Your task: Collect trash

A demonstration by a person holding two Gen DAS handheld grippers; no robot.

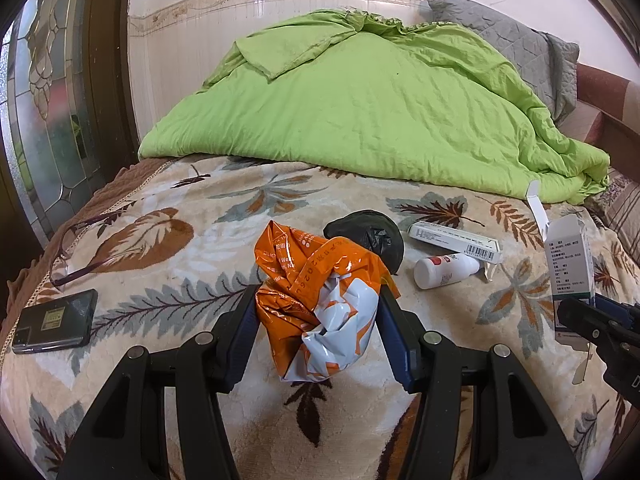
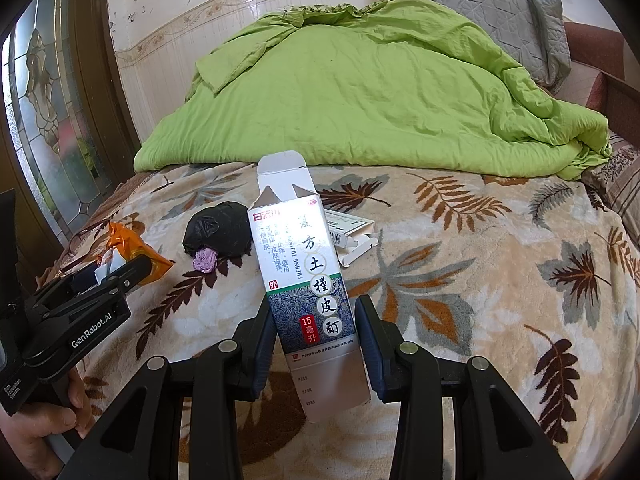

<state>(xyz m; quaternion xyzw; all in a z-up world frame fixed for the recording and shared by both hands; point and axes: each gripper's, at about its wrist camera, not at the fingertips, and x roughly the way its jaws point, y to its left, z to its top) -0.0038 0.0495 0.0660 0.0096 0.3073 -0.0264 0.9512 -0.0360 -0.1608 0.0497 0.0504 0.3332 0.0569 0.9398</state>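
Left gripper [image 1: 318,316] pinches the crumpled orange mailer bag [image 1: 320,300], right gripper [image 2: 316,336] clamps the opened medicine carton [image 2: 310,280], both lifted clear for binning, I'd judge.

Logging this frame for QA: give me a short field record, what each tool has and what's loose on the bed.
left tool: shut on crumpled orange-and-white plastic mailer bag
right tool: shut on opened white-and-blue cardboard medicine box
loose trash: black plastic bag wad; long white carton; small white bottle
non-trash: dark smartphone; eyeglasses
surface: leaf-patterned blanket
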